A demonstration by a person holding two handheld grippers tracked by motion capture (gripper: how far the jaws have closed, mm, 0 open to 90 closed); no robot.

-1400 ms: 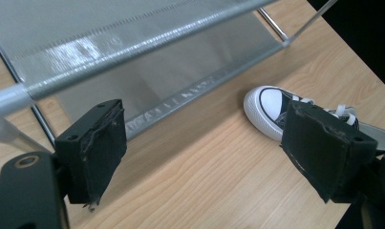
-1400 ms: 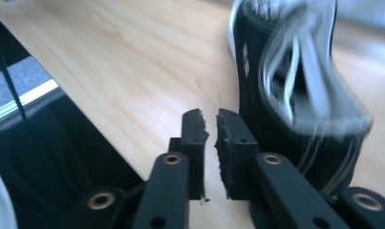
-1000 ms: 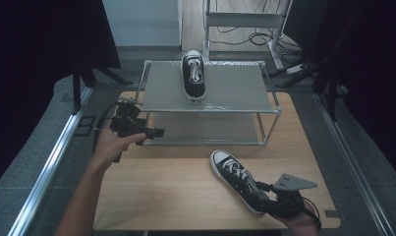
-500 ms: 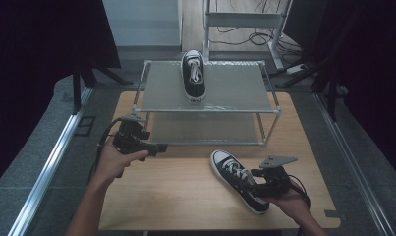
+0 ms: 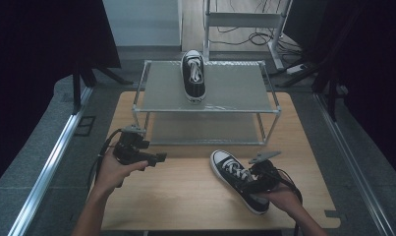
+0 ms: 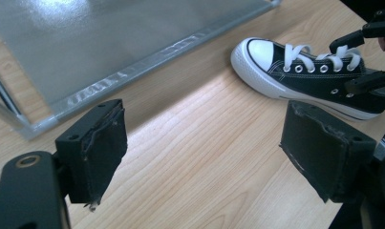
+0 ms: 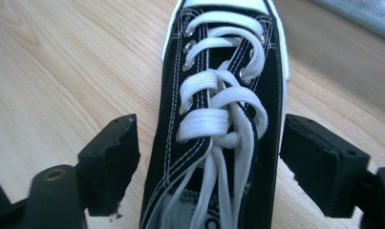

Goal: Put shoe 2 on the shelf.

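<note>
— So where's the shoe [image 5: 238, 179]?

— On the table [image 5: 185, 196], front right, toe towards the rack [image 5: 205, 105]. The right gripper [image 7: 209, 157] straddles its laced top, jaws just opened and standing off both sides.

— And the left gripper [image 6: 204, 152]?

— Above bare wood at the left, jaws apart, nothing between them.

— Anything on the rack?

— A second shoe [image 5: 193, 74] on its top shelf.

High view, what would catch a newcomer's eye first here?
A black sneaker with white laces lies on the wooden table, with the right gripper straddling it, jaws open on either side and just opening. Its twin sits on top of the metal rack behind. The left gripper hovers, holding nothing.
</note>
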